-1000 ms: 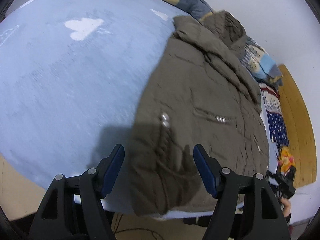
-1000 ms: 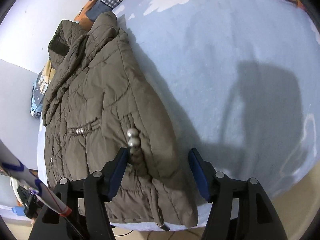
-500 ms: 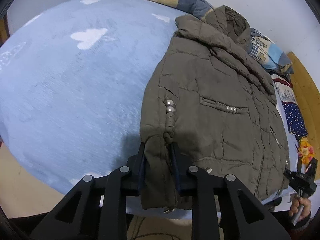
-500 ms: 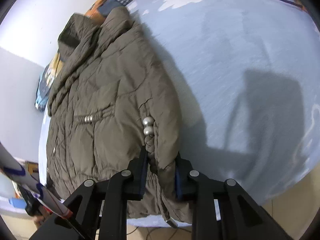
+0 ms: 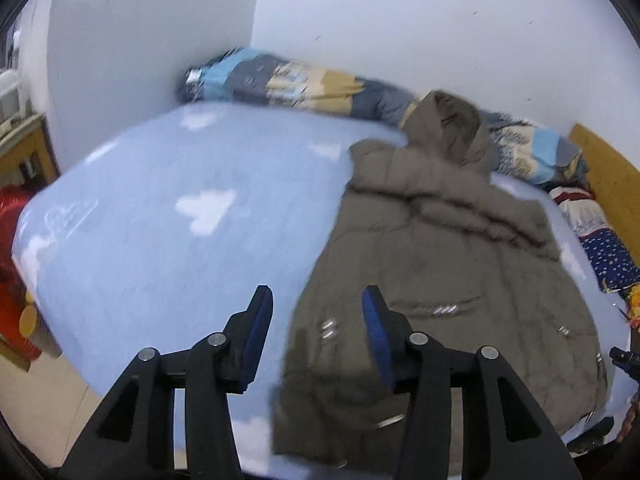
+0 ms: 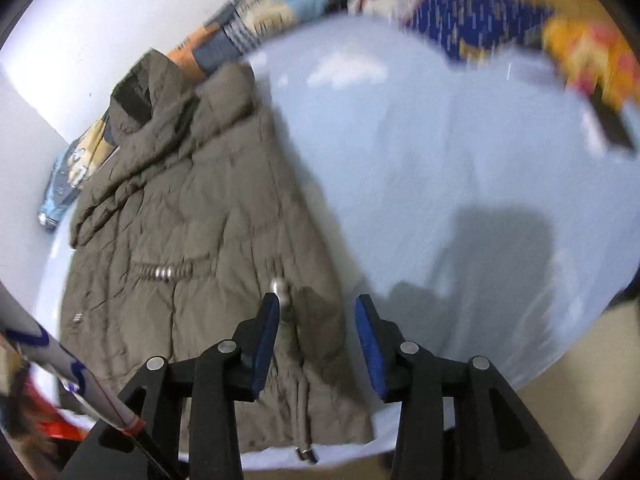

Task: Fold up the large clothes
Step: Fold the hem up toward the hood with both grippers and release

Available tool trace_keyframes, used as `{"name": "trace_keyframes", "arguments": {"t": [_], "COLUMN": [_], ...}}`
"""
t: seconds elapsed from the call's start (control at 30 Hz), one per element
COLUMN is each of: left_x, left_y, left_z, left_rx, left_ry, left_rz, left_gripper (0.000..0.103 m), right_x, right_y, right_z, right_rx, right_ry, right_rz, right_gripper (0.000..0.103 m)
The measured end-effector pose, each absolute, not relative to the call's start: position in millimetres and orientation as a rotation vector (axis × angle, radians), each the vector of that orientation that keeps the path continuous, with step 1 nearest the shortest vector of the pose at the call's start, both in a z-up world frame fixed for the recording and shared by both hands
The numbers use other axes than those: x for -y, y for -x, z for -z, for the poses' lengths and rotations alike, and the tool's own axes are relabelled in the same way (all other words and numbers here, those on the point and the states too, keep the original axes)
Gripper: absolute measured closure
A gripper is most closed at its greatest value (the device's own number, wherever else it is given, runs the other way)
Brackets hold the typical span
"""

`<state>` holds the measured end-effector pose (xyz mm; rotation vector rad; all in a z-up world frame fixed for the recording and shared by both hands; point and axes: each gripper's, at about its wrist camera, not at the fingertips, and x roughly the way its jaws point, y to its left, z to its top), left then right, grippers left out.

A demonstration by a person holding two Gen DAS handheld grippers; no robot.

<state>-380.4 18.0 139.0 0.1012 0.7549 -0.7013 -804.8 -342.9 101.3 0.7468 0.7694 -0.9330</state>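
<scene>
Both grippers' jaws just opened above the brown jacket (image 5: 448,264), gripping nothing

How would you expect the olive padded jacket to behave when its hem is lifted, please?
The olive padded jacket probably flops and drapes, given its creased quilting. Its puffy padding suggests bulk but little weight. The metal-tipped drawcord would likely dangle.
</scene>
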Motion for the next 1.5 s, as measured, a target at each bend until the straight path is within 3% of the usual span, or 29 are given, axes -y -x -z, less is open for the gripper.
{"name": "trace_keyframes", "arguments": {"t": [0.27, 0.7, 1.07, 1.5], "left_x": [70.6, 141.0, 204.8, 253.6], "left_y": [431.3, 505.4, 466.9, 400.9], "left_z": [-150.4, -155.7, -207.2, -172.3], "left_rx": [-0.754, -0.656, -0.469, -0.471], "left_ry": [-0.189, -0.377, -0.338, -0.366], "left_rz": [0.894, 1.010, 0.964, 0.843], "left_gripper": [0.055, 0.052, 0.042, 0.042], "right_x": [308.6, 290.3, 295.3, 316.9], "right_y": [729.6, 669.0, 670.0, 652.8], "right_z": [-112.0, -86.0, -99.6, -83.3], "right_rx": [-0.805, -0.915, -0.839, -0.850], "right_ry": [-0.586, -0.702, -0.705, -0.740], "right_rz": [0.728, 0.588, 0.624, 0.670], "right_gripper": [0.055, 0.054, 0.054, 0.054]}}
